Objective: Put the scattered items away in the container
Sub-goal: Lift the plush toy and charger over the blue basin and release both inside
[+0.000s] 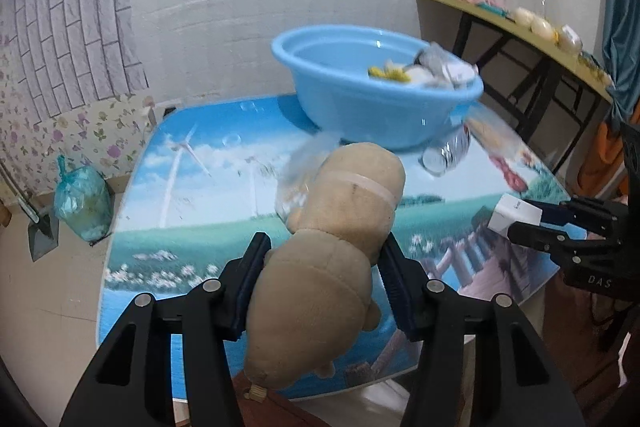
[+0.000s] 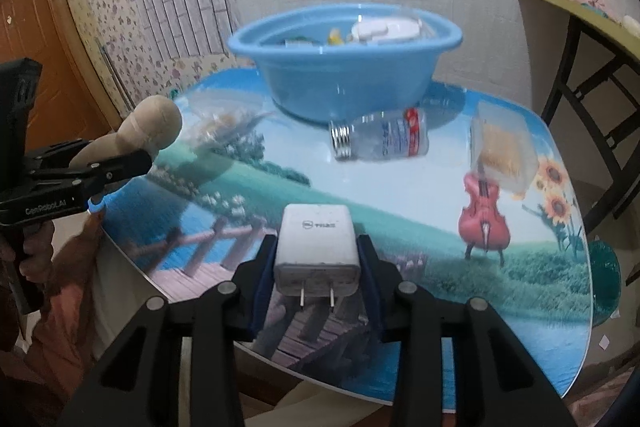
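My left gripper [image 1: 324,251] is shut on a tan plush toy [image 1: 320,291] and holds it above the table's near left part; it also shows in the right wrist view [image 2: 152,129]. My right gripper [image 2: 316,247] is shut on a white charger plug [image 2: 316,247], prongs toward the camera; in the left wrist view the charger plug [image 1: 514,213] is at the right. The blue basin [image 1: 376,87] [image 2: 344,67] stands at the table's far side with several items inside.
On the picture-printed table [image 2: 280,179] lie an empty clear bottle [image 2: 380,139], a clear bag of snacks [image 2: 502,147] on the right and a crumpled clear bag [image 2: 224,123] on the left. A side table [image 1: 520,27] stands right; a bin bag [image 1: 82,203] sits on the floor left.
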`<state>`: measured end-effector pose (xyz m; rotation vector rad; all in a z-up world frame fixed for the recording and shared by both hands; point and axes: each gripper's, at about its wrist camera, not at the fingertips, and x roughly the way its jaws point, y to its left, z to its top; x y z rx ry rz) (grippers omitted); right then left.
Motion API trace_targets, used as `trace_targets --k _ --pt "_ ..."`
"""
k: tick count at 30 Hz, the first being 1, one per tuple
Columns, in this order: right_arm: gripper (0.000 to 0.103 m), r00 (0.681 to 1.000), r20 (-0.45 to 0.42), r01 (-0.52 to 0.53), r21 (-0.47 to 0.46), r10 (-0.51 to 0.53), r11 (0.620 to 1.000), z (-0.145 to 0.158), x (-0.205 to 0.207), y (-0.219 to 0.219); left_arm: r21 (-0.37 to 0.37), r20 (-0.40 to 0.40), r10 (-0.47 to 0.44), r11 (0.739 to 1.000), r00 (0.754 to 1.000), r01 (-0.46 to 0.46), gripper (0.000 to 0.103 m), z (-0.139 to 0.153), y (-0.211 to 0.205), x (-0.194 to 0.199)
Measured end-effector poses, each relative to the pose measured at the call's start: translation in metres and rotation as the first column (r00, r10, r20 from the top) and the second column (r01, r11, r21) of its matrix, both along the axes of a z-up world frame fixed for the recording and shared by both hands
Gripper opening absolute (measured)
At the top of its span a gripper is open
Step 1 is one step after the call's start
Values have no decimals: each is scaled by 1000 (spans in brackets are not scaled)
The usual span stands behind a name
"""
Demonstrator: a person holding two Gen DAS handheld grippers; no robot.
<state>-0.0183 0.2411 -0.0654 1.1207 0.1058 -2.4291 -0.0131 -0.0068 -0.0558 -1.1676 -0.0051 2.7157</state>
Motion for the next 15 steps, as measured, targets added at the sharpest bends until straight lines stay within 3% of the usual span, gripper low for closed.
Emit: trace_targets --k 15 --pt "38 987 -155 -43 -76 31 996 64 -30 -10 31 -89 3 1000 996 0 54 49 5 -42"
